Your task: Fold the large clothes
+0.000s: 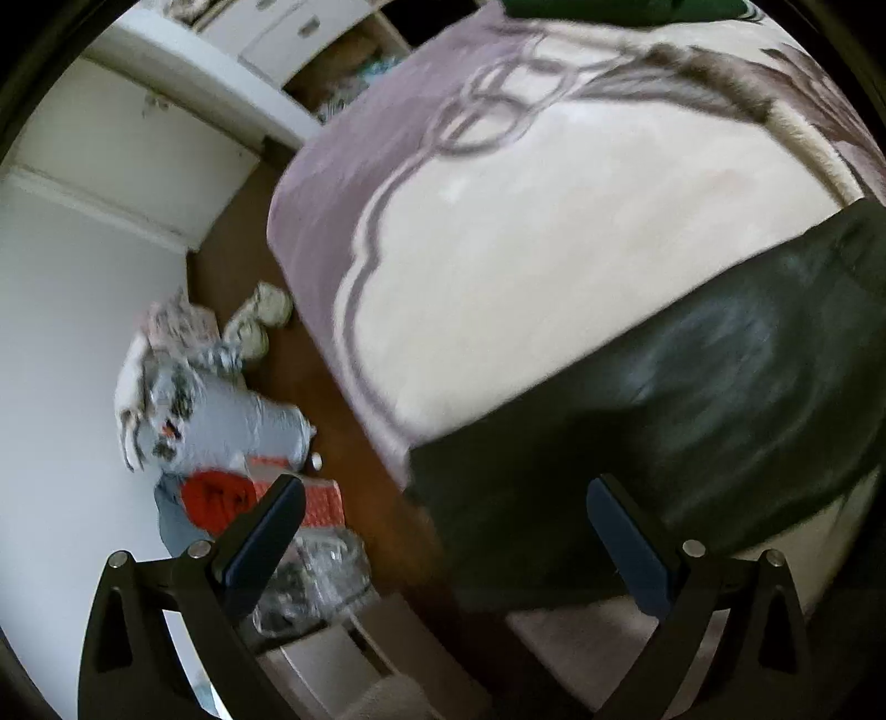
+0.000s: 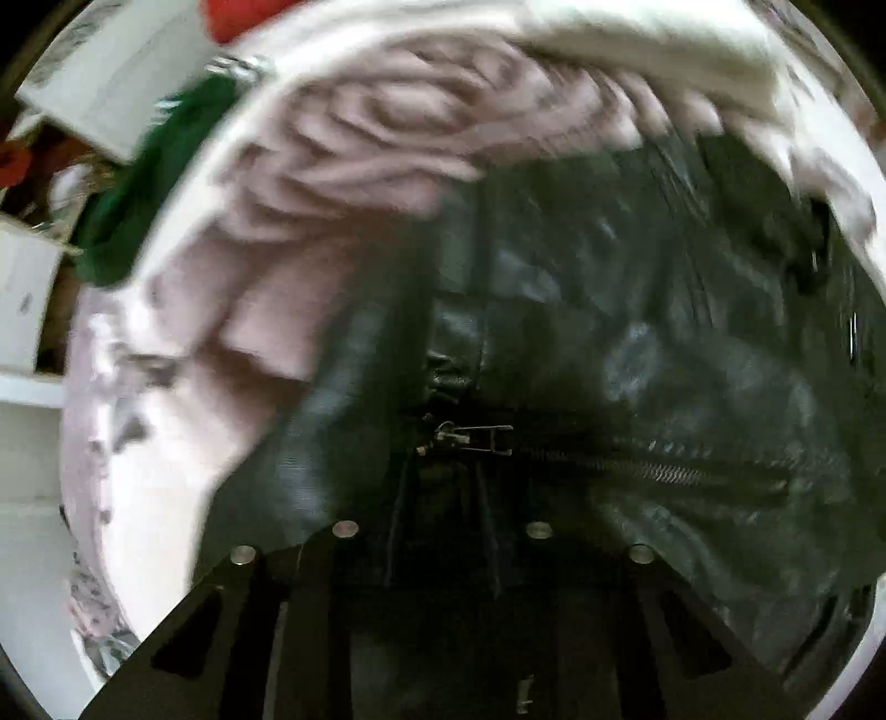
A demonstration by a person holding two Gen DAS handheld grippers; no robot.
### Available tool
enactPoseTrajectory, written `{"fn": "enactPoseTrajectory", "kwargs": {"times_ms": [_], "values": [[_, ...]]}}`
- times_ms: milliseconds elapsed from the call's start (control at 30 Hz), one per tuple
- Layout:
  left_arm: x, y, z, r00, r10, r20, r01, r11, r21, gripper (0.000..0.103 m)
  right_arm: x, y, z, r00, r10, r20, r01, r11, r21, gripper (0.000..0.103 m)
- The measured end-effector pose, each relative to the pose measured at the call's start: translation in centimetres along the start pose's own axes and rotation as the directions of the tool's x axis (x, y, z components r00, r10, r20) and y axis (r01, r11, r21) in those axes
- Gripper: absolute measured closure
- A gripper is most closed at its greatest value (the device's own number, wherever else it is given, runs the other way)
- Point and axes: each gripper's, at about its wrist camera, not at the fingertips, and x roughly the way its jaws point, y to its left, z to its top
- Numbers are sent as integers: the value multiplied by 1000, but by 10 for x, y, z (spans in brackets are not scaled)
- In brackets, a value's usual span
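Jacket (image 2: pixel 609 343) zipper (image 2: pixel 637 465) shows only beside right claw (image 2: pixel 443 498), floor clutter (image 1: pixel 232 432) only left.

A bed covered by a cream and mauve blanket (image 1: pixel 498 266) with dark looping lines carries the clothes. A black leather jacket (image 1: pixel 692 399) lies spread on its near right part, reaching the near left edge of the bed, its zipper (image 2: pixel 653 465) showing in the right wrist view; a green garment (image 1: pixel 626 8) lies at the far edge, well apart from the jacket. To the left of the bed, the brown wooden floor (image 1: pixel 332 399) holds a grey bundle (image 1: pixel 232 421), a red patterned box (image 1: pixel 315 498) with a red cloth (image 1: pixel 216 495) beside it, and clear plastic wrapping (image 1: pixel 310 581), nearer.
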Motion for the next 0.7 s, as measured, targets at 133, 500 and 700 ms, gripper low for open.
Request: {"fn": "enactPoseTrajectory", "kwargs": {"times_ms": [133,500,700], "values": [[19,27,-18,985,-143,-101,137,989,-63,0,19,12,5,994,54,-98,-61,996,-70,76],[100,29,-35,645,-755,-114,638,615,-463,0,-43,-109,-24,951,288,-113,-257,939,226,29],[94,38,-28,767,-642,-18,544,665,-512,57,-8,-136,-80,945,276,-178,-199,913,357,29]]}}
